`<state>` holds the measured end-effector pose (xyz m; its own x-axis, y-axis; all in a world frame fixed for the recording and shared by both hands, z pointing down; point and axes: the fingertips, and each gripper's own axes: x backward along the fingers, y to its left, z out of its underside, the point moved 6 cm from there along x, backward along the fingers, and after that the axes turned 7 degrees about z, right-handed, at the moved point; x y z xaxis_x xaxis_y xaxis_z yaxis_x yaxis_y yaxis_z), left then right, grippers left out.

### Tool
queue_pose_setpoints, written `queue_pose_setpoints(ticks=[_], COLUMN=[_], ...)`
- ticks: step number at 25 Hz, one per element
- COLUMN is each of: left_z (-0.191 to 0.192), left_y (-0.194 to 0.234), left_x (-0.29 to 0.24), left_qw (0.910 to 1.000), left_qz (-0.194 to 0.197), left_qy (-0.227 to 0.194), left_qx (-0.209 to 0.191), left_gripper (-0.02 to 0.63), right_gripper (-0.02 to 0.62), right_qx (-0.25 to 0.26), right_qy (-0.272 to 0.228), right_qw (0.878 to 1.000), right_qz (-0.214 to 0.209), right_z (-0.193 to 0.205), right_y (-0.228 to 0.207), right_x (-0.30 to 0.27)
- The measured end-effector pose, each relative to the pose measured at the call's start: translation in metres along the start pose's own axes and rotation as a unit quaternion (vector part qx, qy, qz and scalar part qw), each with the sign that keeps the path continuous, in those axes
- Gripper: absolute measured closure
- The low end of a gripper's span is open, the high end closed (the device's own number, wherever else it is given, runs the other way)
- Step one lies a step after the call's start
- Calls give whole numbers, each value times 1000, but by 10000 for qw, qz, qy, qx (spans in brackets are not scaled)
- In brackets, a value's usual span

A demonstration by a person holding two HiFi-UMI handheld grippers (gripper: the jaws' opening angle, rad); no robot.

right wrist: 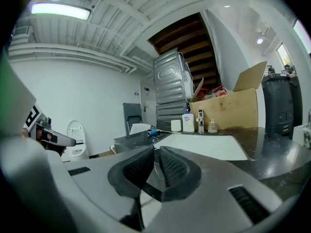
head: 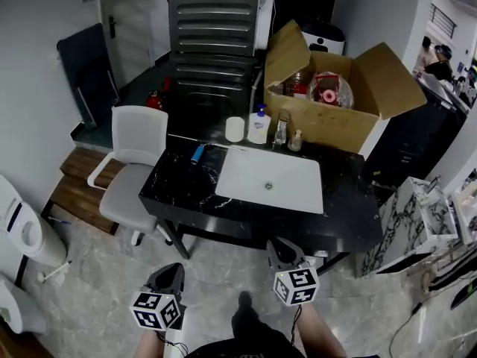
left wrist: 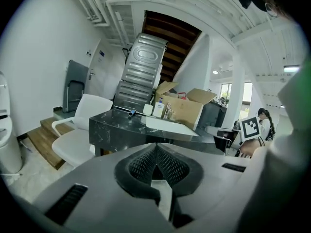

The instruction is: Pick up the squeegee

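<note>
The squeegee (head: 198, 154) lies on the dark worktop (head: 186, 192) towards its far left corner, just beside the left rim of the white basin (head: 270, 179). Its blue handle runs roughly front to back with a slight slant; the blade is too small to make out. Both tools are off the near edge, over the floor. The left tool (head: 170, 269) has its jaws fully together and empty. The right tool (head: 281, 246) has its pads drawn in to a thin slit, with nothing between them. The left tool looks nearer, with the squeegee ahead of it and slightly right. A white chair (head: 134, 170) crowds the left edge and bottles (head: 258, 125) line the far edge, so the clear path is over the near edge.
</note>
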<state>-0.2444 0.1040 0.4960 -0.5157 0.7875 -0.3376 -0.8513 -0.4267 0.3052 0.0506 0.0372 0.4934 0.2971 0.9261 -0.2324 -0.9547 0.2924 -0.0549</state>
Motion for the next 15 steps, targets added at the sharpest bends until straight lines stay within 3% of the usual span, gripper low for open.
queue_pose_setpoints(ticks=[6,11,15], left_z=[-56,-90,-106], left_y=[16,22,28], left_x=[-92,-157,-198], left_qw=[9998,9980,9978], left_qz=[-133,-426,-508], left_qy=[-26,-110,-139], left_qx=[-170,-460,-407], left_gripper=[586,584,584], right_gripper=[532,532,532], right_qx=[21,597,444], right_qy=[35,46,82], right_qw=[9997,9969,9964], right_qz=[-260,-507,-717], right_z=[-28,-48,-53], right_y=[-49,-77,-96], right_x=[-90,-149,-186])
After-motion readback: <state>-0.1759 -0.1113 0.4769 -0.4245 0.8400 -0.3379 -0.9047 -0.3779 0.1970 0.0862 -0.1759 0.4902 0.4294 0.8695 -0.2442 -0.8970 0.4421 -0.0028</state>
